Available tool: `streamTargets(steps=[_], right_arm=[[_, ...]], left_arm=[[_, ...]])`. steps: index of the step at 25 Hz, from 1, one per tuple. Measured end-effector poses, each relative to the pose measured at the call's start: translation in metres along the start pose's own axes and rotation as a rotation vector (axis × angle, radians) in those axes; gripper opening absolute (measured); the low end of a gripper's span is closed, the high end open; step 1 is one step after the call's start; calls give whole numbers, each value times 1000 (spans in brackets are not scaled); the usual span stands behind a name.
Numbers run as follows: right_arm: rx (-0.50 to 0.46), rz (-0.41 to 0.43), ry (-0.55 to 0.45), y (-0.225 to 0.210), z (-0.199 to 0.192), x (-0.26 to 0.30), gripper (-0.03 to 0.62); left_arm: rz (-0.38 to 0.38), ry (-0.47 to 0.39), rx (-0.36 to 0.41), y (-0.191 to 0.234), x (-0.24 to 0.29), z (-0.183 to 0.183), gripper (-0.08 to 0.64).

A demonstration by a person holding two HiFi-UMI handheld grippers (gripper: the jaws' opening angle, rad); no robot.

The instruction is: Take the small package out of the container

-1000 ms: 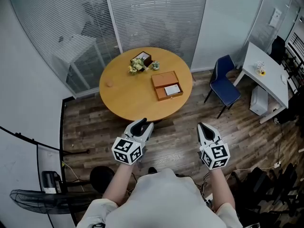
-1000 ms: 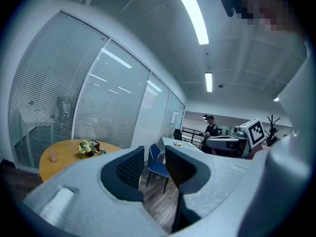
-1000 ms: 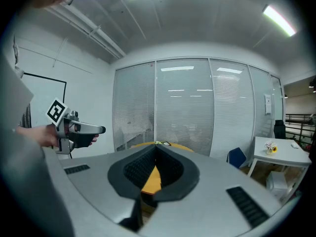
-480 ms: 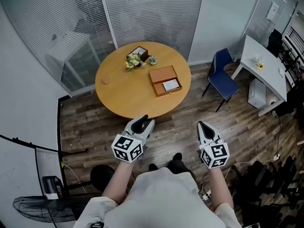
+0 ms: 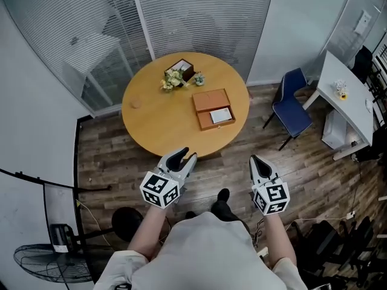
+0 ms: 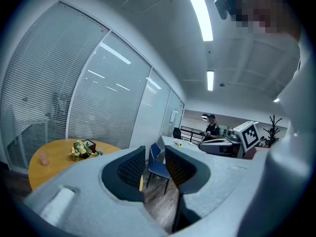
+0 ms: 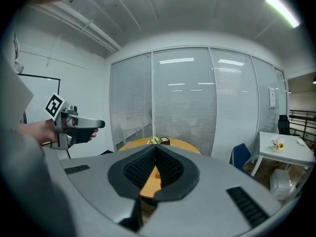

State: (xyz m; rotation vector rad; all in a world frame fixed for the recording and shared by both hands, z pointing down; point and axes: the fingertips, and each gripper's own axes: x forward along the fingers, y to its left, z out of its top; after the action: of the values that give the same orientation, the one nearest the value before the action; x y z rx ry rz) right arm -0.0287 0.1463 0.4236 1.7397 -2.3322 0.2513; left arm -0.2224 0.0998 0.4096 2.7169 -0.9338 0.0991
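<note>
A brown box container (image 5: pixel 210 101) lies open on the round wooden table (image 5: pixel 157 119), right of centre. A small white package (image 5: pixel 221 115) rests in its near half. Both grippers hover over the floor, short of the table's near edge and apart from the box. My left gripper (image 5: pixel 180 158) points at the table; its jaws stand apart with nothing between them (image 6: pixel 155 154). My right gripper (image 5: pixel 258 164) has its fingertips together and holds nothing (image 7: pixel 156 149); the table shows beyond it.
A small flower arrangement with a dark box (image 5: pixel 177 76) stands at the table's far side. A blue chair (image 5: pixel 294 106) and a white desk (image 5: pixel 354 98) are to the right. Glass partitions with blinds (image 5: pixel 199 17) stand behind. A fan (image 5: pixel 51 261) sits at bottom left.
The person has stepped toward the table, and a foot now shows below. Both grippers moved forward with the body and kept their jaw positions.
</note>
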Motion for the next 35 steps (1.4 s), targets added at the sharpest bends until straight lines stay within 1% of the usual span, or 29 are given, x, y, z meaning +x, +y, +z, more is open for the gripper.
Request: streamTargets(steps=[10,18,23,26,32,35], right_arm=[[-23,89,14,-85,13,68,2],[-33,162,21,-142,11,99,2],[-29,195,33,-157,10,120,2],[-29,197,39,-166,9,133,2],[-20,191,68,-172,-2,173,2],[-22,175,89,-178,-2,195,2]], left_arm=[[63,5,3,18,93,12,132],[144,29,-3,16,147,4,132],[149,77,-18,18,171,-5,132],[146,99,-26,26,184,-11,132],[127,127,-46,65,206,-19,132],[110,137,-55,88,221,-19,132]])
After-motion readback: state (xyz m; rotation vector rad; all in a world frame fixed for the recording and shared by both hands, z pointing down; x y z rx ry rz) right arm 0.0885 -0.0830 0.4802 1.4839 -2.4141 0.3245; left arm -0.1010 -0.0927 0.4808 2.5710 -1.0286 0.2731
